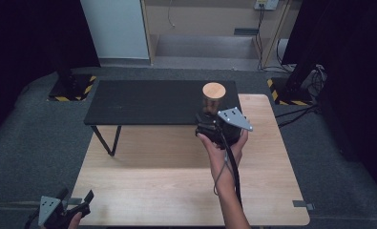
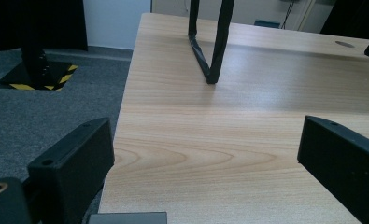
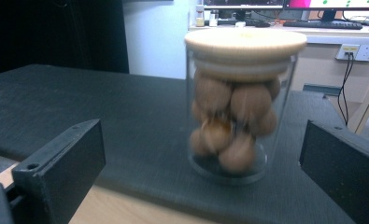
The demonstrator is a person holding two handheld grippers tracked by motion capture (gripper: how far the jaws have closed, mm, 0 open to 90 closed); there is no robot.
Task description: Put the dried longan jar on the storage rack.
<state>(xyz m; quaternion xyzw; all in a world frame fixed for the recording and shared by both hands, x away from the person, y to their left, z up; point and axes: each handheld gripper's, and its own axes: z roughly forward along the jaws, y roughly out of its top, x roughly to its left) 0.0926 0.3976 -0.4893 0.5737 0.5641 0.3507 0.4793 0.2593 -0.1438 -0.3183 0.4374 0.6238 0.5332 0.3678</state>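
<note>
Reaching toward the lidded jar (image 3: 242,105) of nuts on the black shelf (image 1: 143,102), the right gripper (image 3: 210,163) held its fingers apart, nothing grasped yet; the left gripper (image 2: 205,163) idled, fingers apart, at the desk (image 1: 176,186) edge.

Light wood table (image 1: 176,191) carries a black raised shelf (image 1: 148,102) along its far edge; lidded glass jar (image 1: 213,98) near shelf's right end.

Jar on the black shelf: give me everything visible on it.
The clear glass jar stands upright near the front edge of the raised black shelf, closed by a round pale wooden lid. It is filled with brown, walnut-like round pieces. The right gripper faces it with fingers apart on either side, not touching it.
</note>
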